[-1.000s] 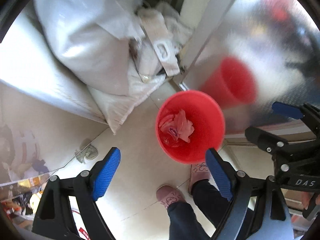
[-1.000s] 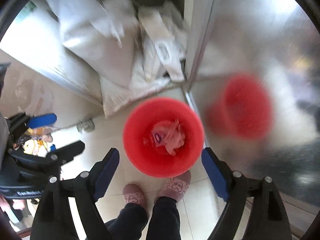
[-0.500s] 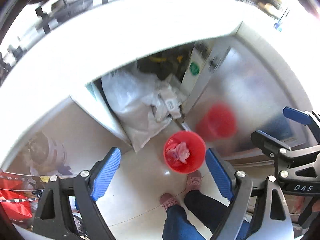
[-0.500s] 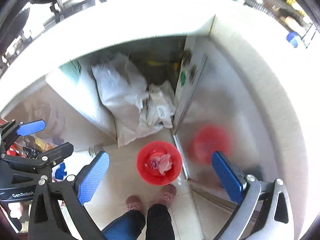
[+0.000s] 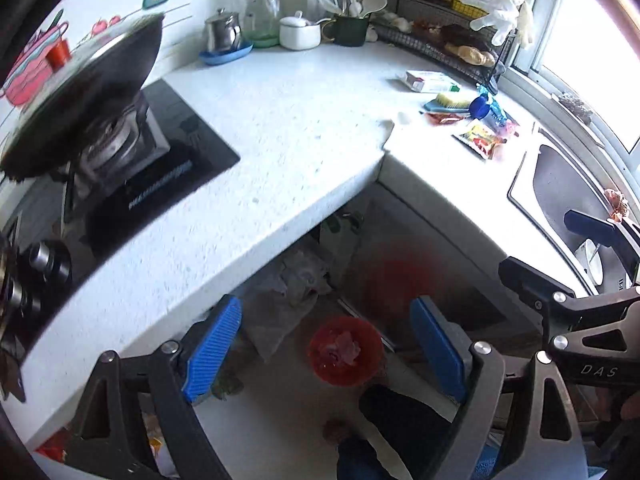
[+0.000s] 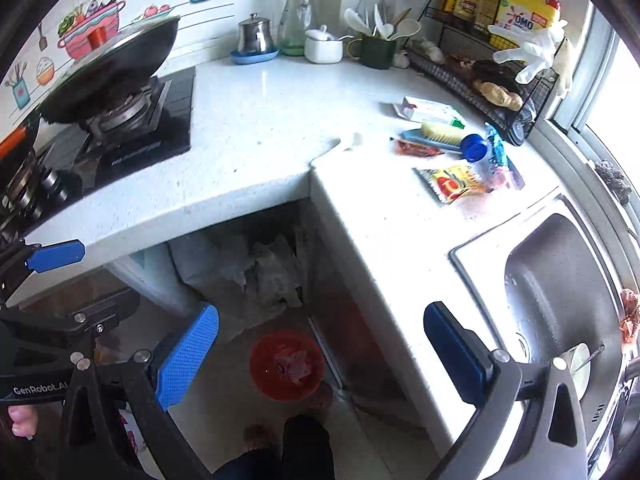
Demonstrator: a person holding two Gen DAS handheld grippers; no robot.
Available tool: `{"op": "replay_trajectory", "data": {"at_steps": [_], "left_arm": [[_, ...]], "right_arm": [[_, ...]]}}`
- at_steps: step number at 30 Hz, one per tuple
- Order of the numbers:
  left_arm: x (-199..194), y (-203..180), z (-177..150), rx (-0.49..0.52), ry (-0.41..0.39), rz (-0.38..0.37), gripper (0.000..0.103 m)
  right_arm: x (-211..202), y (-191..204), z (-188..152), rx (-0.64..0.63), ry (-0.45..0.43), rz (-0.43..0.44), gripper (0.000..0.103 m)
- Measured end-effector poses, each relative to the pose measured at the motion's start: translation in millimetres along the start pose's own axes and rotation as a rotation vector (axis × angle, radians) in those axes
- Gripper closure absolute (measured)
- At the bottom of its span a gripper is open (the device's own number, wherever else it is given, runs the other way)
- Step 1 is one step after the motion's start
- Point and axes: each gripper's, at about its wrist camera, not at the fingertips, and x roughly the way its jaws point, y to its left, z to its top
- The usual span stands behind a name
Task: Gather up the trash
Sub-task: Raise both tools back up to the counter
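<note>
Over the corner sits a white counter (image 6: 260, 120) with a sink (image 6: 560, 280). Below, a red bin (image 6: 286, 366) stands on the floor, wrappers (image 6: 454, 182) lying beside the sink. Both grippers, left (image 5: 326, 350) and right (image 6: 320, 354), gape wide, holding nothing.

"OMO" on the yellow detergent jug (image 6: 520, 12), "GenRobot.AI" on the left gripper (image 6: 38, 390), "DAS" on the right gripper (image 5: 596, 370)
</note>
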Motion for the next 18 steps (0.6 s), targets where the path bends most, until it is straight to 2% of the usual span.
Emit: {"op": "replay_trajectory", "data": {"at_steps": [4, 11, 18], "left_arm": [[5.7, -15.9, 41.3, 0.047, -0.016, -0.012, 0.017], [47.4, -41.2, 111.5, 0.103, 0.035, -0.058, 0.017], [98.7, -61.0, 156.5, 0.162, 0.105, -0.091, 0.018]], "right_arm": [[3.3, -27.6, 24.9, 0.045, -0.015, -0.02, 0.0], [24.4, -73.3, 71.1, 0.097, 0.015, -0.06, 0.0], [55.9, -113.5, 88.1, 0.191, 0.08, -0.07, 0.0]]}}
